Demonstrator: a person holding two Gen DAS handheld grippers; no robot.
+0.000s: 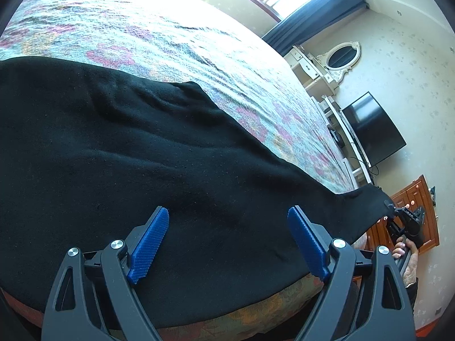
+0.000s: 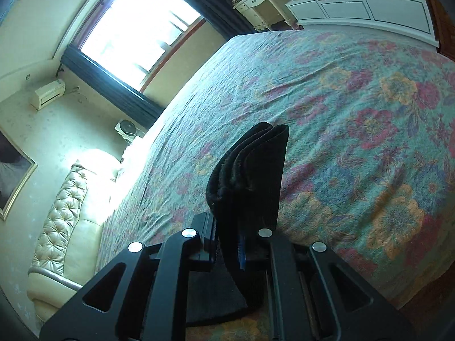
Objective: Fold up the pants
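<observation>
Black pants [image 1: 119, 147] lie spread over the near side of a bed with a floral cover [image 1: 176, 42]. My left gripper [image 1: 227, 244] hovers just above the fabric near the bed's edge, open, its blue pads [image 1: 149, 245] wide apart with nothing clamped between them. At the right of the left wrist view one pant end [image 1: 366, 207] is stretched out and lifted off the bed, pinched by my right gripper [image 1: 394, 210], held in a hand [image 1: 403, 251]. In the right wrist view my right gripper [image 2: 239, 244] is shut on the bunched black hem [image 2: 253, 170], which stands up between the jaws.
The floral bed cover [image 2: 355, 108] stretches wide beyond the pants. A cream tufted headboard [image 2: 62, 210] stands at the left, a bright window [image 2: 136, 28] behind it. A white cabinet [image 2: 364, 11], a television [image 1: 372, 130] and a wooden dresser [image 1: 409, 199] line the far wall.
</observation>
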